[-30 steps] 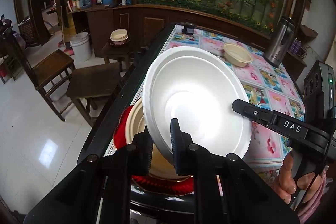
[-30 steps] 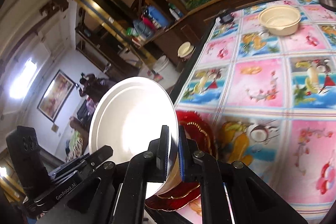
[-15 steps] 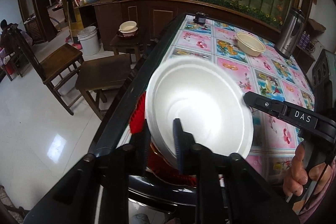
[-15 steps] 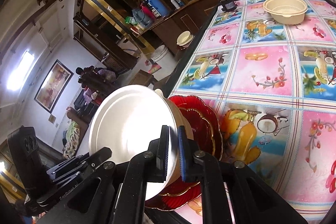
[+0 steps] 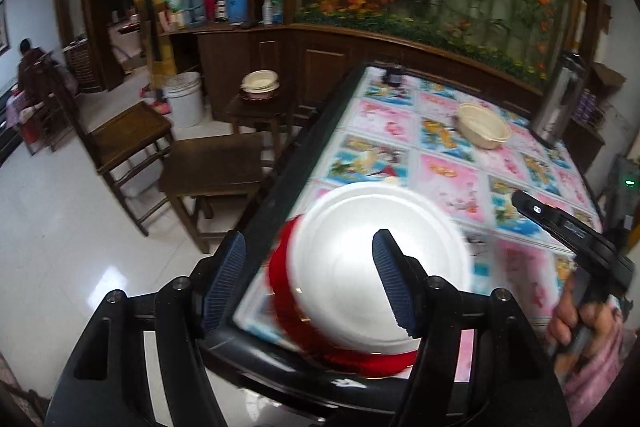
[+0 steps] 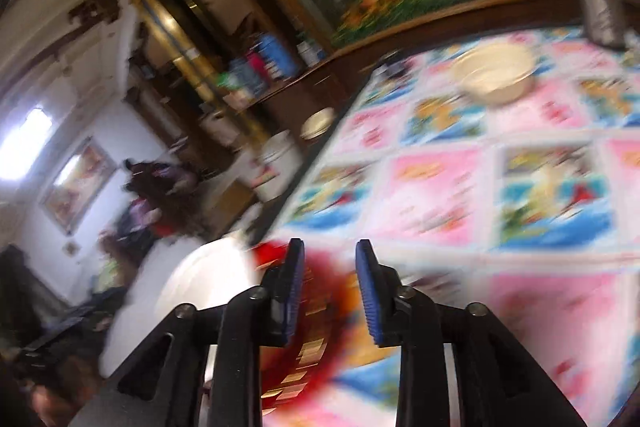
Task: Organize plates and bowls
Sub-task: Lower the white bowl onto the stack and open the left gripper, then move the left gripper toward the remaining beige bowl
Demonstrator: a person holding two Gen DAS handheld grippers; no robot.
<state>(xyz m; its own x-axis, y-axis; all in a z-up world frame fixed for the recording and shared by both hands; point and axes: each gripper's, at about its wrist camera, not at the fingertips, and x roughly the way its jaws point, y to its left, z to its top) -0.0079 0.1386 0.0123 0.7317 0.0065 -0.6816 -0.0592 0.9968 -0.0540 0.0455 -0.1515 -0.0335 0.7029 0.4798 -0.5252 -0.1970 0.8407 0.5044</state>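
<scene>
Left wrist view: the left gripper [image 5: 310,277] occupies the lower centre of the frame. Its jaws are opening, and the blue ribbed pads [image 5: 390,281] press on nothing; the rim of the white bowl [image 5: 376,275] lies between them but is free. The white bowl rests, mouth up, on the red plate stack [image 5: 360,361] at the near corner of the table [image 5: 452,183], lower centre of the frame. The right gripper [image 5: 532,209] enters from the right edge, held by a hand [image 5: 580,315], with its tips just right of the bowl rim.

Right wrist view: heavily blurred. The right gripper [image 6: 330,291] is at lower centre with jaws opening and nothing between the pads. The white bowl [image 6: 200,279] lies to lower left of its tips, and the red plate stack [image 6: 316,311] lies directly behind them.

Controlling relation: the remaining loose item, the beige bowl [image 5: 482,125], sits in the upper right of the left wrist frame, well apart from the stack, near the far end of the table beside a steel flask [image 5: 558,103]. It lies straight ahead and to the right of both tools. Judged from the frames, the right gripper is the nearer one. The bowl is round, so no long axis governs the approach; the rim is the grip surface.

Markings: white lettering on the right gripper's finger is too blurred to read. No other legible text.
</scene>
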